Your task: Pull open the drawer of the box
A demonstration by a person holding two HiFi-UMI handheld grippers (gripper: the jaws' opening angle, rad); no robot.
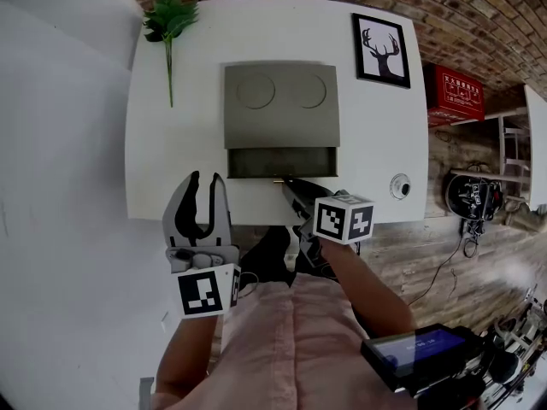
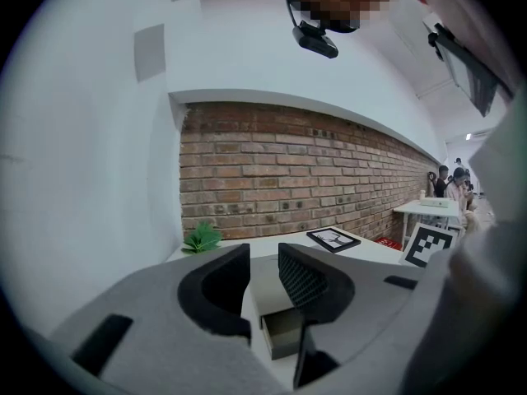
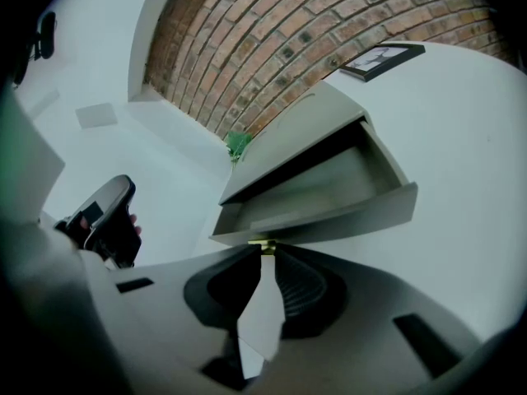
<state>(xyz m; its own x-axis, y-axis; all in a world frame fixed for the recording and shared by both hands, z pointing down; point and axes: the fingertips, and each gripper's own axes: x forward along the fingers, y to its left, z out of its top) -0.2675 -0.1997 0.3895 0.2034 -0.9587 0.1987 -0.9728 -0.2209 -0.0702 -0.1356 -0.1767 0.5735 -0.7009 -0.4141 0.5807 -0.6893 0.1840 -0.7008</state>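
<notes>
A grey box stands on the white table; its drawer is pulled out toward me, and the inside shows as a shallow tray. My right gripper reaches to the drawer's front. Its fingertips are shut on the small brass knob at the middle of that front. My left gripper hangs at the table's near edge, left of the drawer. It is open and nothing is between its jaws. Past them the box shows in the left gripper view.
A green leaf sprig lies at the table's far left and a framed deer picture at the far right. A small round object sits near the right front corner. Beyond the table are a brick wall and a red box.
</notes>
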